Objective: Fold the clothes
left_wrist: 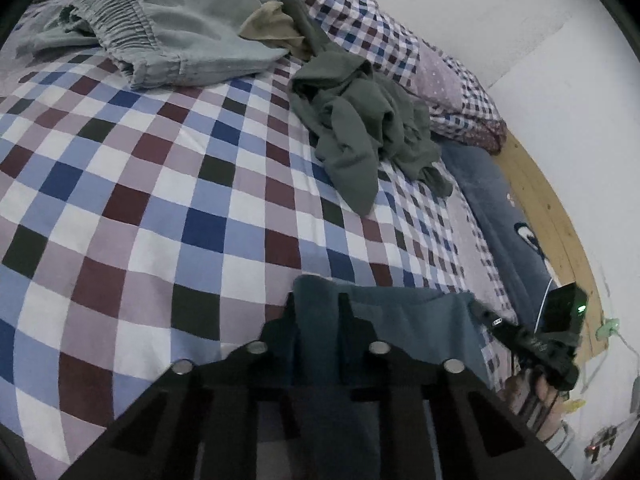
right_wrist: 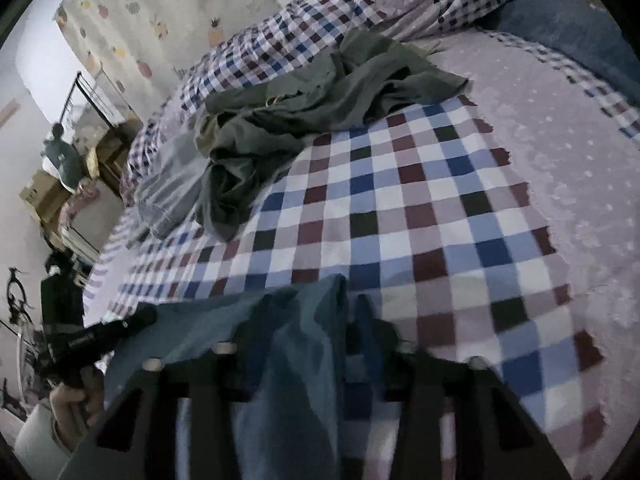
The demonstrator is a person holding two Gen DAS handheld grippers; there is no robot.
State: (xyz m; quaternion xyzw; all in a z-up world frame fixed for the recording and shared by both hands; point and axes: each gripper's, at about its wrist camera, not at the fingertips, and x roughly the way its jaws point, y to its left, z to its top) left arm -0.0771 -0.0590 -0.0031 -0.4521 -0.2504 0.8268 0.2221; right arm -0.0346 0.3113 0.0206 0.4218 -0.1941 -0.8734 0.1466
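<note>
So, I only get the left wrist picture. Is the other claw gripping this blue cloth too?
Observer: It appears so. In the right wrist view the blue cloth runs up between the right claw's fingers.
Operator: Who is holding the claw I'm looking along?
Observer: A hand grips its handle, and the left claw reaches the cloth's other corner.
Operator: What's beyond the far side of the bed?
Observer: A pineapple-printed wall, with brown boxes stacked on the floor below it.
</note>
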